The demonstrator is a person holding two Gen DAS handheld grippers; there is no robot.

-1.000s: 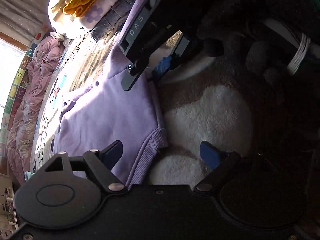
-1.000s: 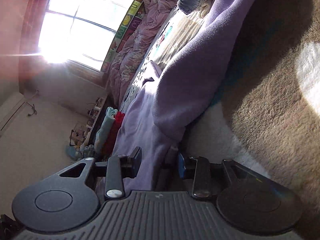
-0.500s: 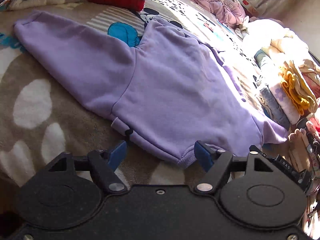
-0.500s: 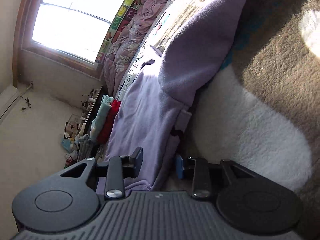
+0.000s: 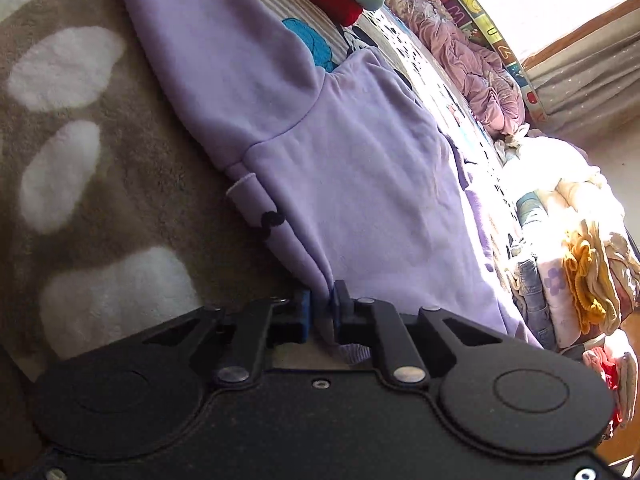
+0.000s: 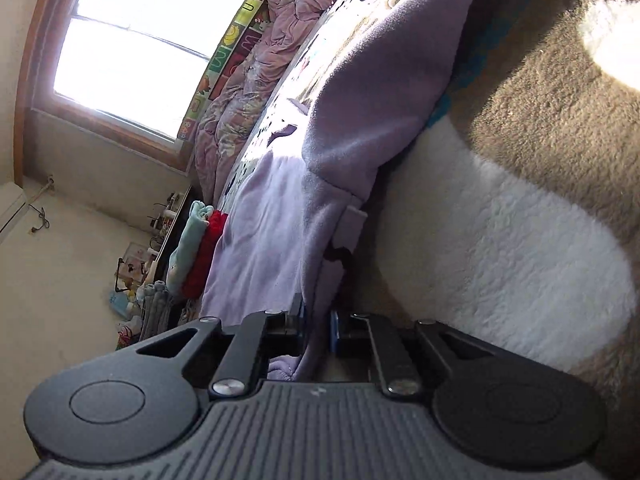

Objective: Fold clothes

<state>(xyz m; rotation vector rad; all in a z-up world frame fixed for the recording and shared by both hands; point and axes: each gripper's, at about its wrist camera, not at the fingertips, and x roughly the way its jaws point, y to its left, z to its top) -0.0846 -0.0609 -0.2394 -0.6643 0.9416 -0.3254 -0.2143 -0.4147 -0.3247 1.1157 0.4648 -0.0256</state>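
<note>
Both the left hand-held gripper (image 5: 321,307) and the right hand-held gripper (image 6: 317,330) are clenched on the lilac sweatshirt (image 5: 360,184) hem, its far sleeve cut off ahead, spread over the brown-and-white blanket (image 5: 120,184).

The left gripper (image 5: 321,307) has black linkage arms, silver rivets and blue finger pads (image 5: 305,312) ahead of a smooth black body with round discs. The right gripper (image 6: 317,330) is similar, but its body is ribbed grey.
</note>
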